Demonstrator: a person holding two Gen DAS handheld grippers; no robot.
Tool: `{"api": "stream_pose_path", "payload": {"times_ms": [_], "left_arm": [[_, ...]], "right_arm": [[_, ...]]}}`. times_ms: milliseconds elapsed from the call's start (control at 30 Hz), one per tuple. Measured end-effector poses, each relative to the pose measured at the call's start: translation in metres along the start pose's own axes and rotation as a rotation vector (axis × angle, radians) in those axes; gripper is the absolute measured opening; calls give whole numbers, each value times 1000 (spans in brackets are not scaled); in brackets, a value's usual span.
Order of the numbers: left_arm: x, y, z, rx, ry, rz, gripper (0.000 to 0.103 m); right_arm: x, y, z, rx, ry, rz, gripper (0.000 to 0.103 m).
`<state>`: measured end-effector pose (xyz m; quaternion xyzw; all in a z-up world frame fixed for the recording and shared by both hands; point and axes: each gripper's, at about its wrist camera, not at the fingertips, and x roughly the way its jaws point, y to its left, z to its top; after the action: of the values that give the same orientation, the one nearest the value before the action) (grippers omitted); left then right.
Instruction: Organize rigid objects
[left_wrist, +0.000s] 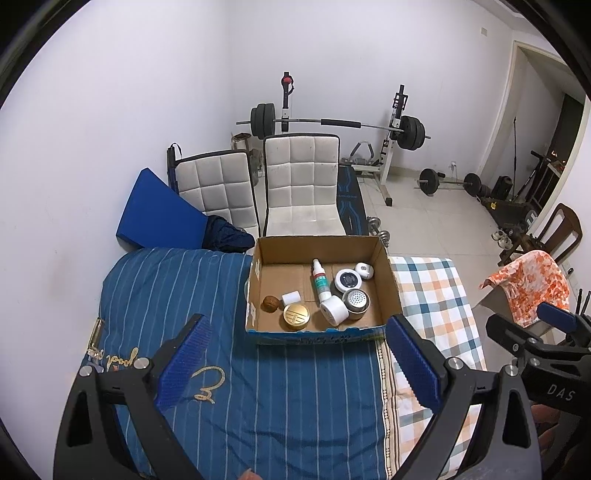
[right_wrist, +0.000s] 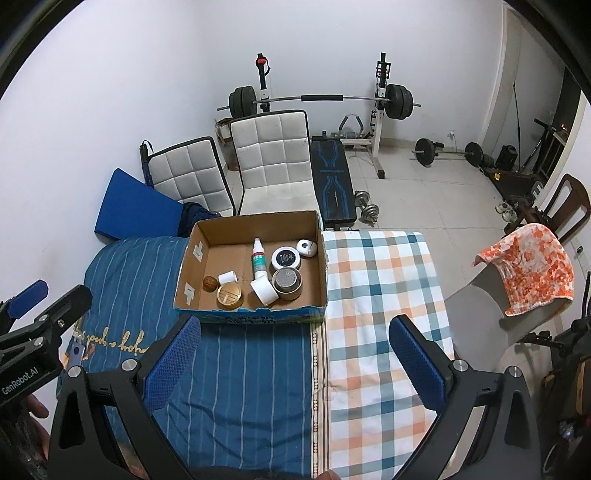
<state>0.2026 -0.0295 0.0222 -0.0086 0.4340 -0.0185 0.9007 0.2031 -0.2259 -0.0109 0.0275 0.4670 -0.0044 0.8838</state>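
An open cardboard box (left_wrist: 391, 280) (right_wrist: 192, 258) sits on the bed. Inside lie a white spray bottle (left_wrist: 320, 279) (right_wrist: 258, 258), a gold round tin (left_wrist: 296, 316) (right_wrist: 229, 294), a small brown ball (left_wrist: 270, 303) (right_wrist: 209, 283), a white cap (left_wrist: 291, 297) (right_wrist: 226, 277), a white cylinder (left_wrist: 334, 311) (right_wrist: 263, 290) and several round containers (left_wrist: 355, 300) (right_wrist: 286, 283). My left gripper (left_wrist: 299, 354) is open and empty, held above the blue striped cover in front of the box. My right gripper (right_wrist: 295, 354) is open and empty, to the right of the left one.
The bed has a blue striped cover (left_wrist: 258, 387) (right_wrist: 236, 369) and a checked blanket (left_wrist: 432, 295) (right_wrist: 380, 295). Two white chairs (left_wrist: 299, 184) (right_wrist: 273, 162), a blue pad (left_wrist: 155, 210), a barbell rack (left_wrist: 332, 123) and a chair with orange cloth (right_wrist: 532, 266) stand around.
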Motion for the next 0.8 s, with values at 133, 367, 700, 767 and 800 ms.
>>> {"api": "stream_pose_path", "payload": {"times_ms": [133,367,700,767,800], "left_arm": [[3,2,0,0,4,1,97],[8,9,-5,-9,15,12,97],[12,13,-7,-17,20,30,97],[13,14,-6,-18,21,29,97],[13,13,-6,-16,20,29,97]], "right_arm": [[-2,1,1,-7,-7,-10,103],[-5,3,4,-12,-14,-25,103],[-5,4,4,-12,-13,-34,103],[-3,4,3,-7,-13,-35,103],[-3,4,3,-9,-12,-36,103]]}}
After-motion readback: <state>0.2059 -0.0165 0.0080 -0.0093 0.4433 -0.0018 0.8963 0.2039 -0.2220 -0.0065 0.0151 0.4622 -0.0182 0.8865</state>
